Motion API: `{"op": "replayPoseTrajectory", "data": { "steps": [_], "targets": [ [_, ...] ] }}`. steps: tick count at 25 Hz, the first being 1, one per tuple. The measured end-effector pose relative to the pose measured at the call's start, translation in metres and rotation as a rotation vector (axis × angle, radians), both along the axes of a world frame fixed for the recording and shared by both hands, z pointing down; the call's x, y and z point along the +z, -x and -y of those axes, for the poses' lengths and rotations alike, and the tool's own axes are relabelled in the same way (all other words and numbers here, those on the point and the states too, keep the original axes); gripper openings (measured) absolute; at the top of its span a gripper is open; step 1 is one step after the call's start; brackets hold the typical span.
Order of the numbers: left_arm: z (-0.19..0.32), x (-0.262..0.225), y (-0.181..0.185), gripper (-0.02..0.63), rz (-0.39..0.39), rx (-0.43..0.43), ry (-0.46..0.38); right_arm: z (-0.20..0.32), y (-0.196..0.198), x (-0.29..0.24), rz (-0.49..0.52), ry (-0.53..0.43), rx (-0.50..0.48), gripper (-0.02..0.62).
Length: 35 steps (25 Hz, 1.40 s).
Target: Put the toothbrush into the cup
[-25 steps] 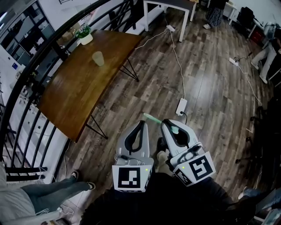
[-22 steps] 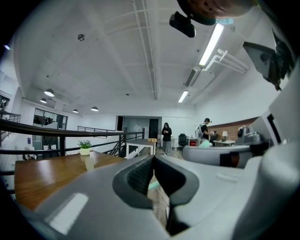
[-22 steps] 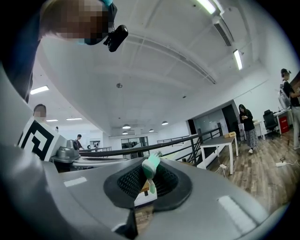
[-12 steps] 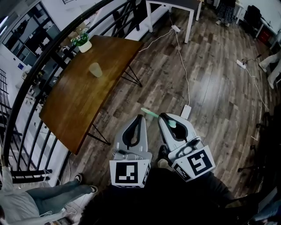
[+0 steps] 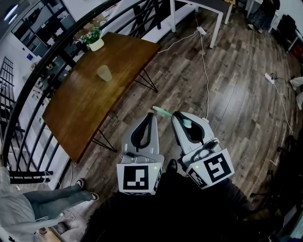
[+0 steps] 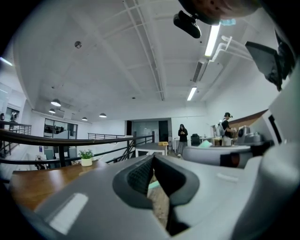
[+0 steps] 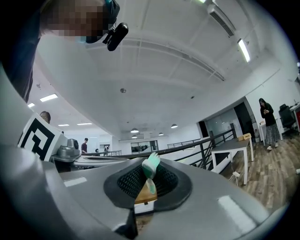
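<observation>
I hold both tools level in front of me, side by side above the dark wood-plank floor (image 5: 236, 94). My right tool (image 5: 178, 115) is clenched on the pale green plastic toothbrush (image 5: 163, 112). The brush lies crosswise in the jaws. One end juts out past the jaw tips toward my left tool (image 5: 152, 116), and another stretch shows in the hollow behind the tips. In the right gripper view the brush sits pinched between the black ribbed pads, with its pale end rising above them.

My left tool's jaws are drawn together at the tips and grasp nothing. The left gripper view shows only floor through the narrow slot behind them. The two tools sit just beside each other without touching, and the free end of the toothbrush lies near the left tool's tip.

The translucent pale plastic cup (image 5: 104, 73) stands upright on the long brown wooden desk (image 5: 80, 106), ahead of me and to the left, well apart from both tools and from the toothbrush. At the far end of the desk stands a small green plant in a white pot (image 5: 94, 41). A black metal railing (image 5: 28, 85) curves along the desk's far side. A white cable (image 5: 206, 75) trails across the floor to a white-legged table (image 5: 218, 14). A person's legs in grey trousers (image 5: 52, 201) show at the lower left of the head view.
</observation>
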<state>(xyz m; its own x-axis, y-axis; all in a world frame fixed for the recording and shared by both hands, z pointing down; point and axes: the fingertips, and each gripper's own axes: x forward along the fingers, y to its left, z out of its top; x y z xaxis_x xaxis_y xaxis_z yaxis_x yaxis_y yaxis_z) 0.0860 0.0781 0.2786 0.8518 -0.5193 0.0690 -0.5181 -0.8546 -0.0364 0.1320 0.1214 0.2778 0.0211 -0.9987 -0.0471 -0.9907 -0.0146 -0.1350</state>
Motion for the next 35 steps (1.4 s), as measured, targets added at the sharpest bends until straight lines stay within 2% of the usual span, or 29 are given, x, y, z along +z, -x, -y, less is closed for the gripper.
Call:
{"op": "replayPoseTrajectory", "data": {
  "steps": [8, 14, 24, 30, 35],
  "targets": [
    [0.029, 0.003, -0.012, 0.009, 0.030, -0.061, 0.013, 0.030, -0.013, 0.005, 0.029, 0.019, -0.059, 0.021],
    [0.069, 0.000, -0.032, 0.009, 0.041, -0.087, 0.025, 0.071, -0.035, 0.002, 0.037, 0.032, -0.084, 0.020],
    [0.172, 0.017, -0.034, 0.008, 0.066, -0.190, 0.118, 0.183, -0.041, 0.016, 0.070, 0.079, -0.179, 0.020],
    [0.233, 0.020, -0.029, 0.008, 0.066, -0.254, 0.128, 0.249, -0.037, 0.019, 0.058, 0.089, -0.247, 0.020],
    [0.286, 0.014, -0.011, 0.009, 0.030, -0.321, 0.120, 0.303, -0.021, 0.014, 0.022, 0.085, -0.313, 0.020]
  ]
}}
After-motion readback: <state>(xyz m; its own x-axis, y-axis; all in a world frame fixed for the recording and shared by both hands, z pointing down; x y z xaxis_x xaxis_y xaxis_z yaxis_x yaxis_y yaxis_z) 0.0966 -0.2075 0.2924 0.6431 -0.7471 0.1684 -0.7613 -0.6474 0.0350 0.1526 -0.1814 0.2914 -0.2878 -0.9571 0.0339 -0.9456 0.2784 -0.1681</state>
